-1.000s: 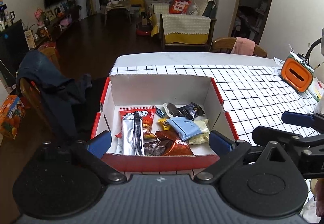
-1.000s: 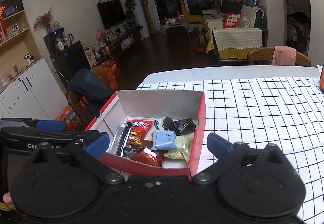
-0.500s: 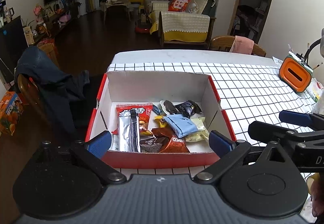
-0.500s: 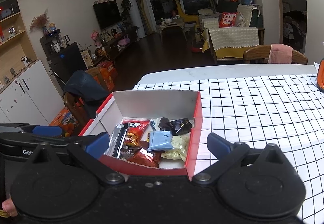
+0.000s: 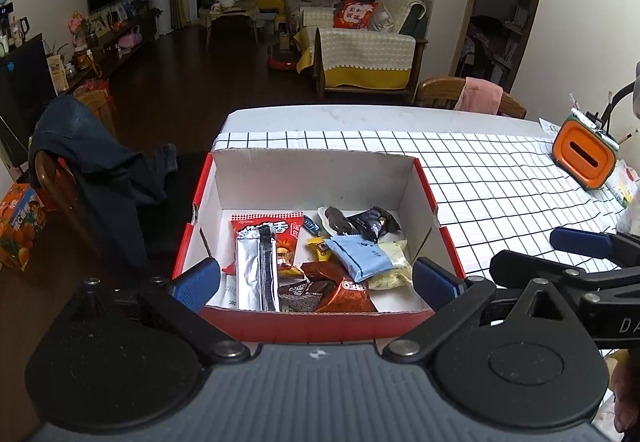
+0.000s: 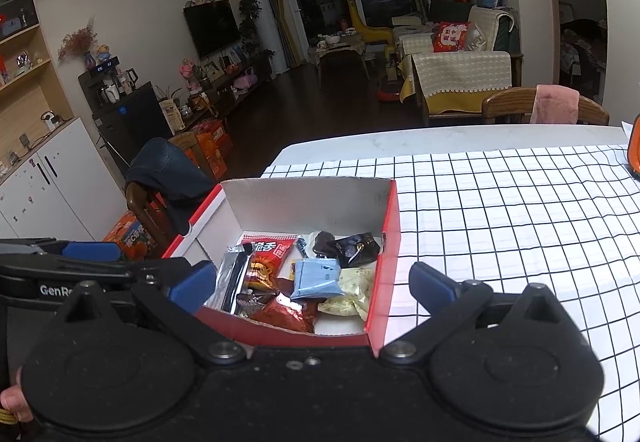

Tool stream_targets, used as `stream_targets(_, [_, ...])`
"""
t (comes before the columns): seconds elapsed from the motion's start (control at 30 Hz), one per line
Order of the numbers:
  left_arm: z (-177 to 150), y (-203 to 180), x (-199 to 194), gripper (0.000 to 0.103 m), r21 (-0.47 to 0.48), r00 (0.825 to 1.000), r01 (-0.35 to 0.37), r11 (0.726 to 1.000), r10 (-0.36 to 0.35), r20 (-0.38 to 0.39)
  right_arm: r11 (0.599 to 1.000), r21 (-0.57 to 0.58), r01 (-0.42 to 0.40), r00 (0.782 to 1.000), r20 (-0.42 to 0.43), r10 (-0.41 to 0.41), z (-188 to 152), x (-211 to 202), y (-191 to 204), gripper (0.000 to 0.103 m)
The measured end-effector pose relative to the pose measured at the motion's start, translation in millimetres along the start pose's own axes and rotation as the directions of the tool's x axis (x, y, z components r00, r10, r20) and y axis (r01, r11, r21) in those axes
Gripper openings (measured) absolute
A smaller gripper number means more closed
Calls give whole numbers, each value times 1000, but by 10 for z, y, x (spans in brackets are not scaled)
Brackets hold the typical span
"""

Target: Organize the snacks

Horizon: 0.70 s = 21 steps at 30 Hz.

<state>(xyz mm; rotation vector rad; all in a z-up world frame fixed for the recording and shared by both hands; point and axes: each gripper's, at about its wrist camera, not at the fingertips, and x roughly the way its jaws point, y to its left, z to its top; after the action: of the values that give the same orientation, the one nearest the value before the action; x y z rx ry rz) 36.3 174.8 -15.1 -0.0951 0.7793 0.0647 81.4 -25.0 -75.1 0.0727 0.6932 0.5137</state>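
A red cardboard box [image 5: 312, 326] with white inner walls stands on the checked tablecloth, near the table's left edge. It holds several wrapped snacks: a silver packet [image 5: 256, 274], a red bag [image 5: 280, 238], a light blue packet [image 5: 358, 256], dark chocolate wrappers [image 5: 372, 222]. My left gripper [image 5: 316, 278] is open and empty, held above the box's near wall. My right gripper [image 6: 312, 278] is open and empty, just right of the left one, over the box [image 6: 384, 282]. Each gripper shows at the edge of the other's view.
An orange tissue holder [image 5: 582, 158] stands at the table's far right. A chair draped with a dark jacket [image 5: 92, 166] stands left of the table. Another chair with a pink cloth [image 5: 480, 98] is at the far side. The checked cloth [image 6: 520, 210] stretches right.
Both grippers have drawn back and up a little from the box. The snacks in the box have not moved.
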Motion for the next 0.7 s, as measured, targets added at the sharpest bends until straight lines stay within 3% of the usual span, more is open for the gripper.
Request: stream_targets(0.7, [-2, 6, 37, 103, -12, 999, 15, 1000, -16, -28, 1000, 4, 1, 1000, -7, -1, -1, 32, 4, 103])
